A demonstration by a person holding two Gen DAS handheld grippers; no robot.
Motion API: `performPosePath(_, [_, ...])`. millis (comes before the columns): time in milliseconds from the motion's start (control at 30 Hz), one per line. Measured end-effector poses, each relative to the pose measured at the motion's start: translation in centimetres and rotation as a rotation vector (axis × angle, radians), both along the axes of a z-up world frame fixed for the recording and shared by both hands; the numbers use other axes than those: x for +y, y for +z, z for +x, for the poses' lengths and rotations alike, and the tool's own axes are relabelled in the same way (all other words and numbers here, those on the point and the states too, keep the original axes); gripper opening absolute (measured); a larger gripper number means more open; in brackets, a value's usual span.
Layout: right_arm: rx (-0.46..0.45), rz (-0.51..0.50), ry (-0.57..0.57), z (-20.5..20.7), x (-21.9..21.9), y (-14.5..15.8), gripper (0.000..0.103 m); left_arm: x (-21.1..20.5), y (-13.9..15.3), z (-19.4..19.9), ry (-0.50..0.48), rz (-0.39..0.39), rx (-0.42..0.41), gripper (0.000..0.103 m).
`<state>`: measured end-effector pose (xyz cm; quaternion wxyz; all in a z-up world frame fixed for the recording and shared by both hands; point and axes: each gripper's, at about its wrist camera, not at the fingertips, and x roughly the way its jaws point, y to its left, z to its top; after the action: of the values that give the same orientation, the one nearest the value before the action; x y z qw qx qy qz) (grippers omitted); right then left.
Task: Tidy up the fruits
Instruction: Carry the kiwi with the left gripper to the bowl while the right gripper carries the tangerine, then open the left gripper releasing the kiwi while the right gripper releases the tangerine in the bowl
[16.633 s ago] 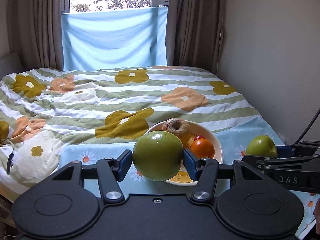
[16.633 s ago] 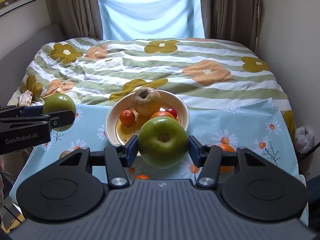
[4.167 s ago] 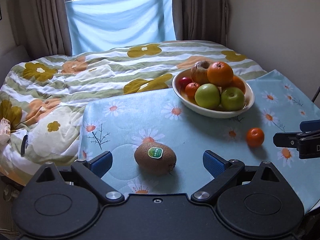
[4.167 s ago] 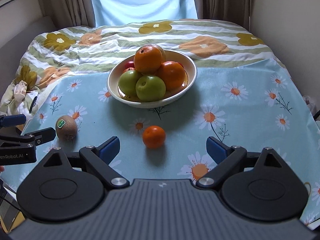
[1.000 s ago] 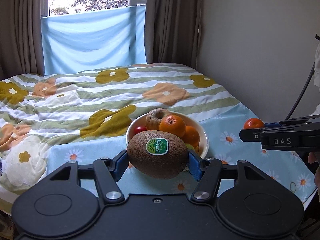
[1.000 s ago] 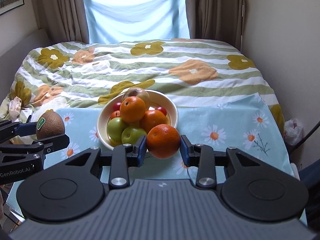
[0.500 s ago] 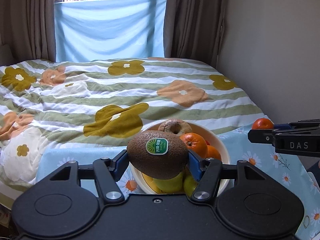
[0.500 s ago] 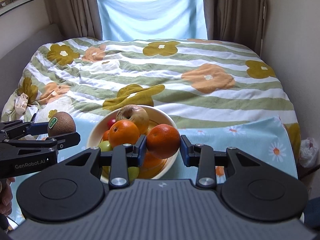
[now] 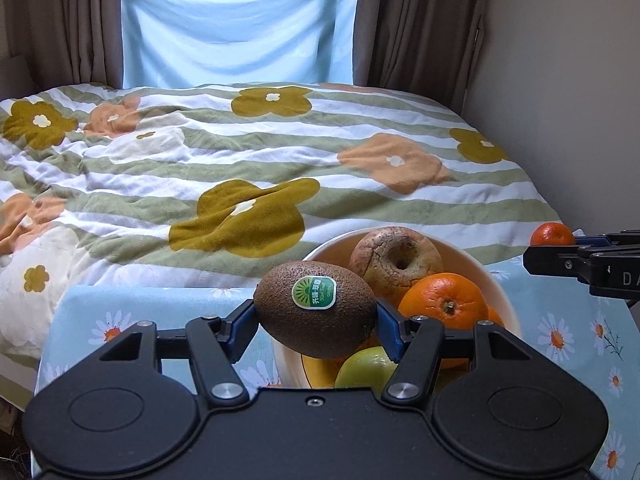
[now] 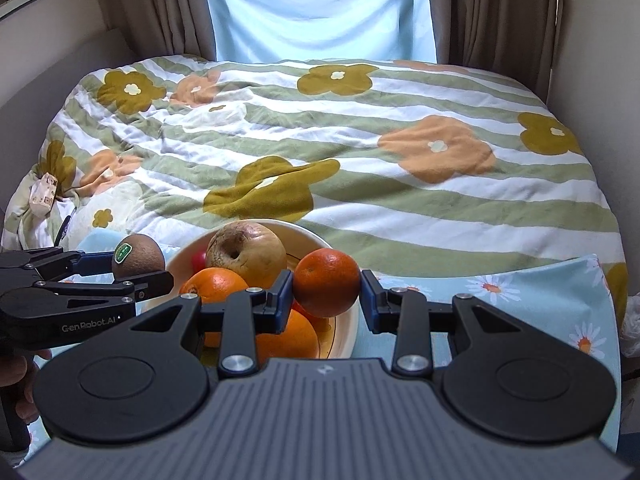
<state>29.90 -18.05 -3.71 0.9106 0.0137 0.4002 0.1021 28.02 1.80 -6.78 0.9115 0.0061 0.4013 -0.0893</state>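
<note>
My left gripper (image 9: 316,322) is shut on a brown kiwi (image 9: 315,315) with a green sticker, held above the near left rim of the cream fruit bowl (image 9: 502,300). The kiwi also shows in the right wrist view (image 10: 138,258). My right gripper (image 10: 326,294) is shut on a small orange (image 10: 326,282), held over the bowl's right side (image 10: 346,322); that orange also shows in the left wrist view (image 9: 552,234). The bowl holds a wrinkled brownish apple (image 9: 394,258), oranges (image 9: 442,300), a green apple (image 9: 368,368) and a small red fruit (image 10: 198,260).
The bowl stands on a light blue daisy-print cloth (image 9: 120,320) at the foot of a bed with a striped flower quilt (image 9: 240,152). A wall (image 9: 560,80) runs close on the right. Curtains and a window are behind the bed.
Both grippers have moved forward and down toward the bowl with their fruit, so the bowl is now closer and right below them. Both grips are unchanged.
</note>
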Motion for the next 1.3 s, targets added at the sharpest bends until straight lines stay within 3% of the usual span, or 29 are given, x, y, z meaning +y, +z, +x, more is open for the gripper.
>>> performPosePath(533, [0.021,0.003,0.004,1.4,-0.2,-1.1,0.05,-0.1,-1.4,1.8,0.025,-0.05,0.051,0.066])
performPosePath(567, [0.02,0.004,0.004,1.5,-0.3,-1.1,0.05,0.0,-1.3,1.8,0.029,-0.057,0.047,0.069])
performPosePath(667, [0.017,0.005,0.004,1.6,-0.4,-1.2,0.05,0.3,-0.4,1.3,0.042,-0.068,-0.002,0.092])
performPosePath(1000, [0.02,0.022,0.025,2.8,-0.3,-1.6,0.05,1.1,1.4,-0.4,0.073,-0.041,-0.038,0.093])
performPosePath(1300, [0.046,0.054,0.063,4.4,0.2,-3.2,0.05,2.2,1.5,-2.1,0.132,-0.03,-0.019,0.095])
